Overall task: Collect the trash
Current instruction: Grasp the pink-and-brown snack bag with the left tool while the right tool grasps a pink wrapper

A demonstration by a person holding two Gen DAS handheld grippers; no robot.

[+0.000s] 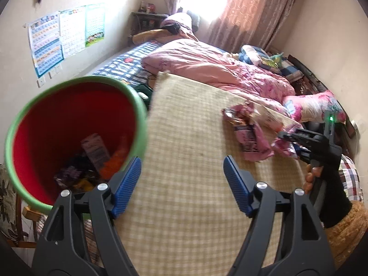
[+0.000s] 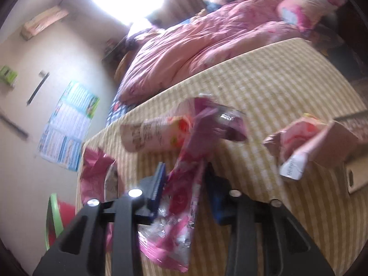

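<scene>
Bed (image 1: 195, 53): covered by a pink quilt (image 1: 207, 66); a checked mat (image 1: 184, 161) is laid over its near end.
Bin (image 1: 20, 124): red inside, green-rimmed, seen at the mat's left edge; wrappers are held within.
Trash: pink wrappers (image 1: 248, 135) are scattered on the mat's right part; a crumpled carton (image 2: 306, 142) is seen nearby.
Left gripper (image 1: 181, 179): spread wide, nothing gripped, held over the mat beside the bin.
Right gripper (image 2: 184, 184): pressed onto a pink wrapper (image 2: 181, 197), which is pinched between the pads.
</scene>
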